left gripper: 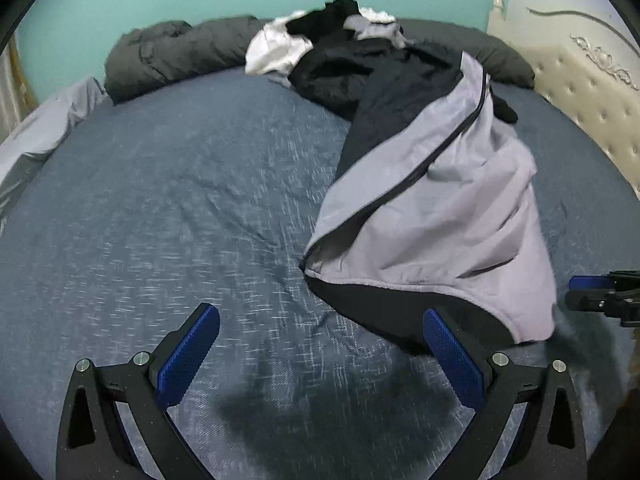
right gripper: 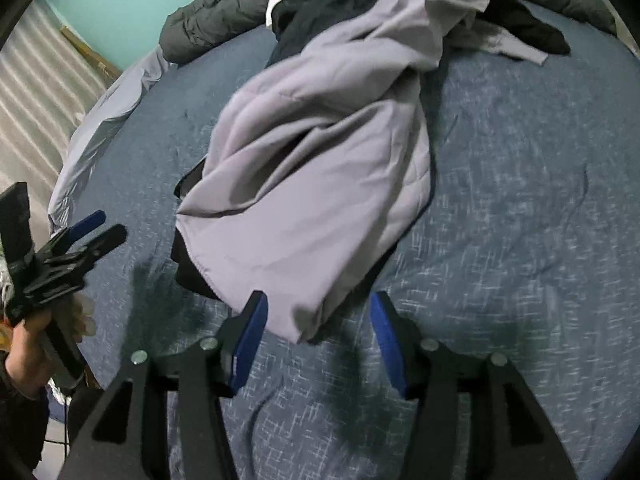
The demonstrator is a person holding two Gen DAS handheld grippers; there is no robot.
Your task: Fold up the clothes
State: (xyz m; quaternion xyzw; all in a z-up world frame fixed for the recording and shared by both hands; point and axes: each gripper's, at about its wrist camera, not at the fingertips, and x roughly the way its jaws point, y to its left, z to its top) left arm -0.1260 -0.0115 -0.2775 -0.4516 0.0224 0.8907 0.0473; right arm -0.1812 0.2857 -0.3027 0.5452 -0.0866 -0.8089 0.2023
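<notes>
A grey jacket with black lining and a dark zip (left gripper: 448,208) lies stretched across the blue bed sheet (left gripper: 160,200), trailing back to a pile of black and white clothes (left gripper: 320,44). It also shows in the right wrist view (right gripper: 312,152). My left gripper (left gripper: 320,340) is open and empty above the sheet, left of the jacket's hem. My right gripper (right gripper: 318,328) is open, its jaws on either side of the jacket's near corner, not closed on it. The right gripper shows at the left wrist view's right edge (left gripper: 604,296); the left gripper shows in the right wrist view (right gripper: 92,232).
A dark grey duvet (left gripper: 172,52) is rolled along the far side of the bed. A light grey pillowcase (left gripper: 44,132) lies at the left edge. A cream tufted headboard (left gripper: 580,92) stands at the right. The wall behind is teal.
</notes>
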